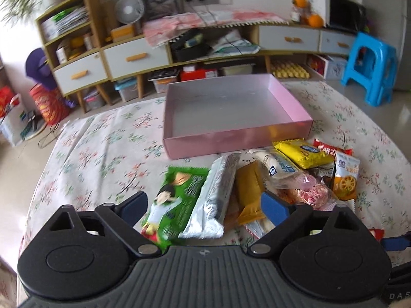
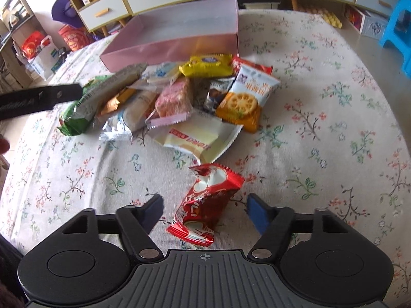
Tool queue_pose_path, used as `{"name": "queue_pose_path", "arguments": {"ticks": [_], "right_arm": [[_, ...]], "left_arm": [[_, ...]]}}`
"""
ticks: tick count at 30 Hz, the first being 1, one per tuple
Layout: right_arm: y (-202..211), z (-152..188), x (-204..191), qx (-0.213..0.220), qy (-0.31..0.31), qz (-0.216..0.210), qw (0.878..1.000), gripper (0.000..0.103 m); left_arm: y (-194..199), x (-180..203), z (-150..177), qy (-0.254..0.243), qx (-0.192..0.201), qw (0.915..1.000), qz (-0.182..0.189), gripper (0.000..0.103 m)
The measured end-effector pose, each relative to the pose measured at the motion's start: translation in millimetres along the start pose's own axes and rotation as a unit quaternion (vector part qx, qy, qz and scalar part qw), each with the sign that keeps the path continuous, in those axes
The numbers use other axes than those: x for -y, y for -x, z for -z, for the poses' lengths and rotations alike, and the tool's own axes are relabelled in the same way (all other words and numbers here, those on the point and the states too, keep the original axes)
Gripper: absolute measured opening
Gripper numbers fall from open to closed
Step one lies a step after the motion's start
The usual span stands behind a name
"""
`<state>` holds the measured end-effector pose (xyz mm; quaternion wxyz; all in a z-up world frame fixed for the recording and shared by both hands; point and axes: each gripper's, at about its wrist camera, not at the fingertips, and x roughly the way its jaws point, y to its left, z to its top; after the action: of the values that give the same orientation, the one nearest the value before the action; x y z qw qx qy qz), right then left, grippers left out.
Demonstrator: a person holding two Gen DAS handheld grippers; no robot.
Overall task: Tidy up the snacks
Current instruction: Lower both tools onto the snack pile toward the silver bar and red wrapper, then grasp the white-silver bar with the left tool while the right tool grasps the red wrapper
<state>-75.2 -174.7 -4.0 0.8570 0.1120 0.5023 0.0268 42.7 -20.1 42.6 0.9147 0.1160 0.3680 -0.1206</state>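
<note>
While both of my tongs hang over the flowered tablecloth, the snacks lie heaped in front of the pink box, which stands with nothing in it at twelve o'clock in both wrist views.

My left gripper has its blue pads spread wide on either side of three packets: the green packet, the silver packet and the mustard-yellow packet. The left pad stands clear of the green packet. The right pad overlaps the mustard one in the picture, and I cannot tell whether it touches. Nothing is squeezed. Towards two o'clock from these fingers lie the bright yellow packet, a white and blue packet, a pink wafer pack and the orange cracker packet, all touching in one pile.

My right gripper straddles a red packet that lies alone on the cloth, apart from the heap at twelve o'clock. The pads stand off from the wrapper on both sides, with cloth showing in each gap, so the fingers are apart and grip nothing. Just beyond the red packet, a cream-coloured packet lies at the near edge of the pile. At ten o'clock in this view, a dark finger of my other tool reaches the green packet.
</note>
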Motion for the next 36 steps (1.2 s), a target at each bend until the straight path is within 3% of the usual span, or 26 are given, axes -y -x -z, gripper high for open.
{"name": "queue_pose_path", "arguments": {"ticks": [6,8,9,10,11,12,16,26,32,36], "right_arm": [[-2.7,1.4,3.4,0.004,-0.002,0.006,1.000,0.052],[-3.2,1.5,1.6,0.008,0.002,0.006,1.000,0.050],[-3.3,1.1,1.9,0.010,0.002,0.003,1.000,0.045],[-2.9,0.8,2.9,0.010,-0.001,0.001,1.000,0.044],[-2.8,0.0,3.6,0.011,-0.005,-0.002,1.000,0.043],[-2.3,-0.1,4.7,0.012,-0.008,-0.004,1.000,0.042],[4.0,-1.0,5.8,0.022,-0.010,-0.012,1.000,0.033],[14.3,-3.0,10.1,0.035,-0.011,-0.016,0.999,0.029],[26.2,-6.2,15.1,0.053,-0.019,-0.024,0.998,0.028],[33.5,-9.9,15.2,0.069,-0.014,-0.022,0.997,0.028]], "left_arm": [[-29.7,8.0,0.4,-0.042,-0.036,0.9984,0.011,0.072],[-35.9,5.8,4.5,-0.032,-0.050,0.9982,0.014,0.057],[-35.5,4.4,6.0,-0.028,-0.046,0.9984,0.015,0.057],[-34.2,3.5,5.4,-0.029,-0.045,0.9985,0.013,0.051],[-32.2,3.0,4.9,-0.030,-0.045,0.9984,0.014,0.036],[-30.3,2.2,5.2,-0.027,-0.047,0.9983,0.021,0.029],[-26.9,-4.2,6.6,0.004,-0.052,0.9977,0.043,0.027],[-7.2,-17.6,4.3,0.068,-0.037,0.9934,0.085,0.027],[5.1,-29.4,8.4,0.115,-0.030,0.9847,0.127,0.027],[16.6,-39.3,6.0,0.149,0.000,0.9757,0.160,0.027]]}}
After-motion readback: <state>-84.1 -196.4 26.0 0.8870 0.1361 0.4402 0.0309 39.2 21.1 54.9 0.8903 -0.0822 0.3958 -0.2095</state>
